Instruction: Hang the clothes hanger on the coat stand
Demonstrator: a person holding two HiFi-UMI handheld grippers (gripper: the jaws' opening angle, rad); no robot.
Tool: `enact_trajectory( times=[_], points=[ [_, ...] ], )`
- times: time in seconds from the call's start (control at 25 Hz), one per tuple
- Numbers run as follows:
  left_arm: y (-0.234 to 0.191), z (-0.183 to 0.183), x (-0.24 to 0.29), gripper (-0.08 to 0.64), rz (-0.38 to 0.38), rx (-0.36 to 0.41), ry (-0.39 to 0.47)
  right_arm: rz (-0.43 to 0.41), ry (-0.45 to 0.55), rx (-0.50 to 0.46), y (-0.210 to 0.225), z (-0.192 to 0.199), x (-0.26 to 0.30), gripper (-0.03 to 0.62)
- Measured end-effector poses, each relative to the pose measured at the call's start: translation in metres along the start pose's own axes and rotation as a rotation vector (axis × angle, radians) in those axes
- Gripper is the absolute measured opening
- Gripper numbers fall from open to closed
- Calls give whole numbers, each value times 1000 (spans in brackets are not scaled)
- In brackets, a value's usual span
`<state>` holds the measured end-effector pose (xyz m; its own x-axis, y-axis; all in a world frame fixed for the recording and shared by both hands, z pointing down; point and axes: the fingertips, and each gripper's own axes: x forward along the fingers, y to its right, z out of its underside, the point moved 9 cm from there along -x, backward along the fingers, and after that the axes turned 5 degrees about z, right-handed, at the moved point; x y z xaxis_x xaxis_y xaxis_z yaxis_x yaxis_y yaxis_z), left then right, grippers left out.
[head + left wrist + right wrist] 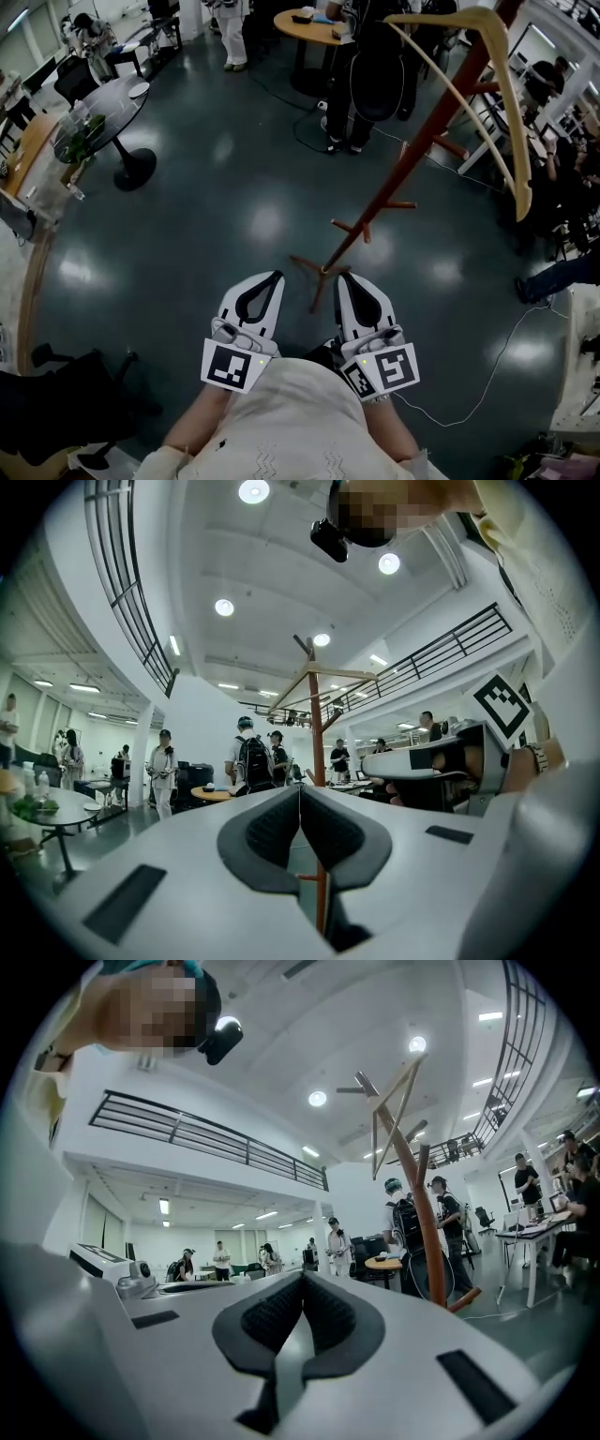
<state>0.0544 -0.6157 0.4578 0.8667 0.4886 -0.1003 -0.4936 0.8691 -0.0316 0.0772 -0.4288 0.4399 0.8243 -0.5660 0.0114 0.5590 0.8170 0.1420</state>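
Grippers: both are held low and close in front of the person's cream knitted top [300,422], side by side with a narrow gap between them.

Left gripper [276,277]: jaws pressed together. Its own view shows the dark pads [272,832] meeting along one line with nothing between them.

Right gripper [343,277]: jaws pressed together as well. Its own view shows the pads [272,1321] meeting at the tip, and no object is gripped.

Clothes hanger [520,192]: pale wood, hanging at the top of the coat stand [410,150] and well apart from both grippers. The left gripper view shows it as a shallow triangle, with its peak at the pole top and its two arms sloping down on either side. The right gripper view shows it nearly edge-on.

Coat stand: red-brown wooden pole with short pegs at several heights. Its foot [319,274] rests on the dark glossy floor [234,178], just ahead of the two gripper tips and between them. The pole appears behind the closed left jaws in the left gripper view and to the right of the jaws in the right gripper view.

Surroundings: a dark round table [103,98] stands at the left, a wooden round table [314,28] stands beyond the stand with people near it, and a white cable [497,361] lies on the floor at the right.
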Motion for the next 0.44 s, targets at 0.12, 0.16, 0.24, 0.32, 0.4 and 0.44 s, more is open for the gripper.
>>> enact_trajectory(
  times=[0.12, 0.16, 0.24, 0.32, 0.4, 0.44],
  points=[
    [2, 1, 1, 14, 10, -8, -3, 16, 4, 7, 2, -1, -4, 18],
    [2, 0, 1, 14, 10, -10, 0, 24, 7, 17, 2, -1, -5, 18],
    [1, -2, 1, 14, 6, -14, 8, 39, 9, 39, 4, -1, -5, 18],
    [-1, -2, 0, 14, -1, -15, 6, 47, 6, 49, 5, 0, -5, 18],
    [-3, 0, -1, 14, -10, -16, 2, 52, 2, 50, 6, 1, -4, 18],
    [-5, 0, -2, 14, -15, -16, -1, 55, -1, 50, 7, 2, -3, 18]
  ],
)
